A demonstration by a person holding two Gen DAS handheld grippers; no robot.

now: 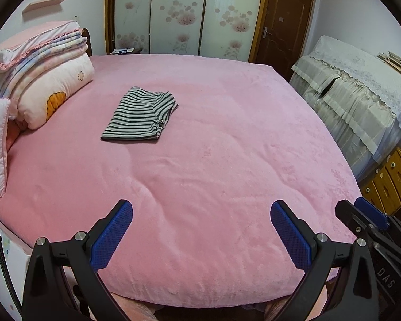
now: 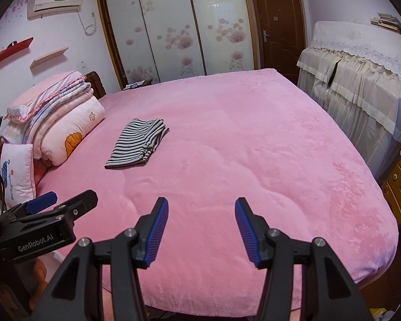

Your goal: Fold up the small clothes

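Observation:
A black-and-white striped garment [image 1: 140, 115] lies folded into a compact rectangle on the pink bed cover [image 1: 214, 160], left of centre and far from me; it also shows in the right wrist view [image 2: 137, 143]. My left gripper [image 1: 201, 208] is open and empty, held over the bed's near edge. My right gripper [image 2: 201, 206] is open and empty too, beside it over the near edge. The right gripper shows at the right edge of the left wrist view [image 1: 366, 214], and the left gripper at the left edge of the right wrist view [image 2: 53, 203].
A stack of folded quilts and pillows [image 1: 40, 80] sits at the head of the bed on the left. A cloth-covered cabinet [image 1: 355, 93] and wooden drawers [image 1: 390, 182] stand along the right side. Wardrobe doors [image 1: 179, 13] and a brown door [image 1: 280, 24] are behind.

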